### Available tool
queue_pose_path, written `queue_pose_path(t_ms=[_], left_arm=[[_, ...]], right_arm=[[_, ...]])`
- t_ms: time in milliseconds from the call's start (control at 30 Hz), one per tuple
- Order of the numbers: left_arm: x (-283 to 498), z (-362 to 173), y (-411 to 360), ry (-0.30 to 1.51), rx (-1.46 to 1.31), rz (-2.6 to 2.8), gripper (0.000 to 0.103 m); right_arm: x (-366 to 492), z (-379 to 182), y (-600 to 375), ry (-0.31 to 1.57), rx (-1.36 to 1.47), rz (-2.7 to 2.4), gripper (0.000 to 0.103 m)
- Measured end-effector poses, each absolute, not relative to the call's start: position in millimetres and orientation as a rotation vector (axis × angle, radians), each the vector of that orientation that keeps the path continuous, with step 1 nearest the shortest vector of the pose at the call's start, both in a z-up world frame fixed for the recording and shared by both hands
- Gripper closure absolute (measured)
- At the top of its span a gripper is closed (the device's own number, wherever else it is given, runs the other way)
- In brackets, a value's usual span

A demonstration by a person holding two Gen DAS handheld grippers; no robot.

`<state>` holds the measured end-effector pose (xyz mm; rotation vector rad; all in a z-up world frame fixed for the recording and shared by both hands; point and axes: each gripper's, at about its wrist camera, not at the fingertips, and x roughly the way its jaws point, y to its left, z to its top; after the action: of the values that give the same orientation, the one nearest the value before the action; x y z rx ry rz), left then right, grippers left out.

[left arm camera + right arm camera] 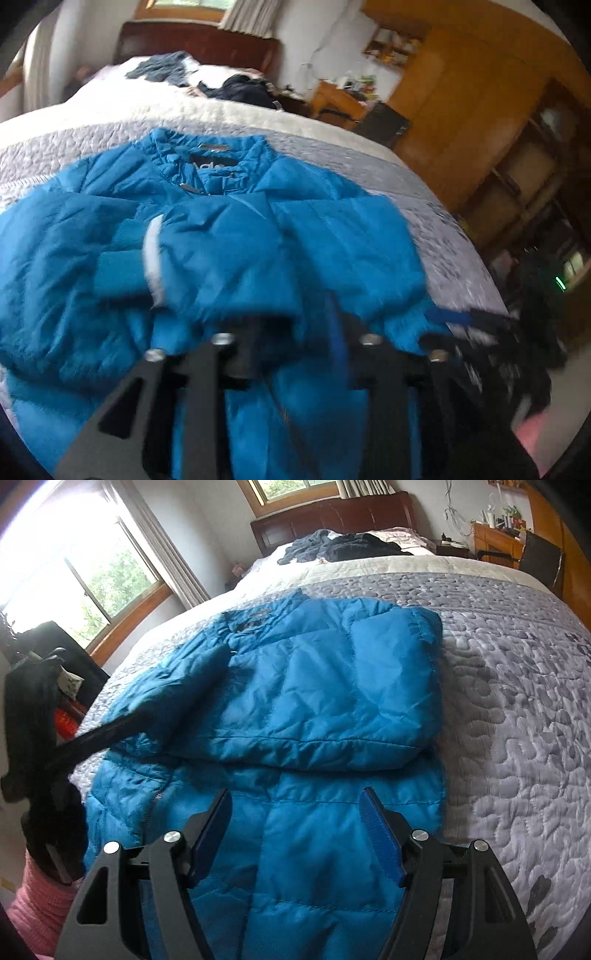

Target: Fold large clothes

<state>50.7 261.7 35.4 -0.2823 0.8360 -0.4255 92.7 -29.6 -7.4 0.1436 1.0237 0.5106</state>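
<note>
The right gripper [295,834] hangs over the lower part of the blue puffer jacket [314,686], its blue-padded fingers [382,840] spread wide with nothing between them. In the right wrist view the left gripper [218,664] reaches in from the left, and its dark arm ends at a fold of the jacket's sleeve; it seems to be pinching that fabric, though blur hides the tips. The left wrist view is smeared, so I cannot tell how far those fingers [338,332] stand apart.

The jacket lies flat on a grey pebble-patterned quilt [509,672] covering a bed, collar toward the dark wooden headboard [332,513], sleeves folded across the chest. More clothes [343,544] are heaped near the pillows. A window [92,576] lights the left wall, and a wooden desk [498,541] and a chair [541,563] stand to the right.
</note>
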Motion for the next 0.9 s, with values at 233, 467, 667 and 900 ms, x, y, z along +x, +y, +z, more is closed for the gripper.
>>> queue_pose_path(t_ms=[233, 467, 667, 900], left_arm=[[23.2, 68.4, 342.5, 0.676, -0.258, -0.195, 0.048], [61.4, 3.7, 382.4, 0.841, -0.350, -0.065, 0.050], [67.6, -8.3, 390.5, 0.843, -0.375, -0.093, 0.049], [53.5, 26.0, 395.6, 0.764, -0.419, -0.105, 0.049]], right_arm=[[102.8, 19.7, 7.9, 1.051, 0.188, 0.631, 0.024], [149.2, 23.3, 88.6, 1.166, 0.202, 0.714, 0.022], [179.6, -11.1, 131.4, 1.290, 0.192, 0.679, 0.038], [175.1, -0.3, 124.5, 1.271, 0.208, 0.704, 0.078]])
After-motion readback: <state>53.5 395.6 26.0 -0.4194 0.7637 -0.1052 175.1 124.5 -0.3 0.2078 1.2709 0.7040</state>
